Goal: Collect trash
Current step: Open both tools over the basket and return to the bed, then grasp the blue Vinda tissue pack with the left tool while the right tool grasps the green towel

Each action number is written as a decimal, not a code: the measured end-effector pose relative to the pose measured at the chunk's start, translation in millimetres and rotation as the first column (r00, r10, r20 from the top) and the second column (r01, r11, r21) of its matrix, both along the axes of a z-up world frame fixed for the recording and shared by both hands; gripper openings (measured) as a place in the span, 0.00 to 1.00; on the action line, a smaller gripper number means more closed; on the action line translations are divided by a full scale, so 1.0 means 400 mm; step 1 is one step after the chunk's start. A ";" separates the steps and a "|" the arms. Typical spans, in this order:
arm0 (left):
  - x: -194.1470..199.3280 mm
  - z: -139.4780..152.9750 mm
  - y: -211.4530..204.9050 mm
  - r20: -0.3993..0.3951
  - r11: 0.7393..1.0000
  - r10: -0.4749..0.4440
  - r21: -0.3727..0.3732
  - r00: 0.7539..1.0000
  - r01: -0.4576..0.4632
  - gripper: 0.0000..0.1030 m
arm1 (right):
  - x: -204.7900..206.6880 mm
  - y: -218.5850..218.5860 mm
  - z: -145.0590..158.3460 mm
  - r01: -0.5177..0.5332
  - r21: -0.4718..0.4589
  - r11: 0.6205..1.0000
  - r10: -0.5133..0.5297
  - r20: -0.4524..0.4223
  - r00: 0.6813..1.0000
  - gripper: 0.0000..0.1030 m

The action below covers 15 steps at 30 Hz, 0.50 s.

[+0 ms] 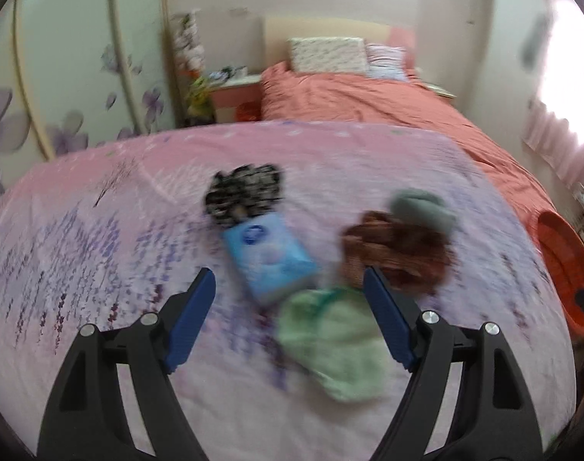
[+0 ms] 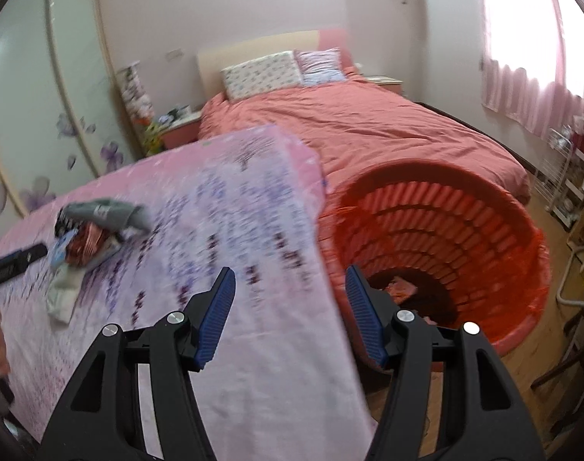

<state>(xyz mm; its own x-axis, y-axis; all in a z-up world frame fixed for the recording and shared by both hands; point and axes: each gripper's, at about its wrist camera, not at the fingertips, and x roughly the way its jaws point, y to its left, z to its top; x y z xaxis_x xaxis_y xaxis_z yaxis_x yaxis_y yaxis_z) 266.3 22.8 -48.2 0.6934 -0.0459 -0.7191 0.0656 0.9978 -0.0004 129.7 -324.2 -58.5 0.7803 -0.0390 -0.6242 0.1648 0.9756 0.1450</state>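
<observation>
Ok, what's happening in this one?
A person is clearing litter off a pink floral sheet. The left tongs are open over a blue packet and pale green wrapper, gripping nothing. The right tongs are open and empty near an orange basket holding something red at the bottom.

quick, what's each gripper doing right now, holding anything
Left gripper: open, holding nothing, above the pale green cloth on the bed.
Right gripper: open, holding nothing, at the bed's edge beside the orange basket.
</observation>
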 end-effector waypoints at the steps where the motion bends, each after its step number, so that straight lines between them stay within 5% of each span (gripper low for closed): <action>1: 0.014 -0.007 0.010 -0.013 1.000 0.010 -0.005 1.000 -0.010 0.75 | 0.003 0.013 -0.002 -0.007 -0.006 1.000 0.007 -0.003 1.000 0.58; 10: 0.136 -0.062 0.000 -0.081 0.997 0.074 -0.014 0.994 -0.075 0.75 | 0.029 0.075 -0.010 -0.055 -0.020 0.998 0.054 -0.024 0.998 0.58; 15: 0.151 -0.097 0.009 -0.127 0.995 0.095 0.000 0.987 -0.096 0.61 | 0.035 0.093 -0.015 -0.075 -0.026 0.997 0.074 -0.037 0.997 0.58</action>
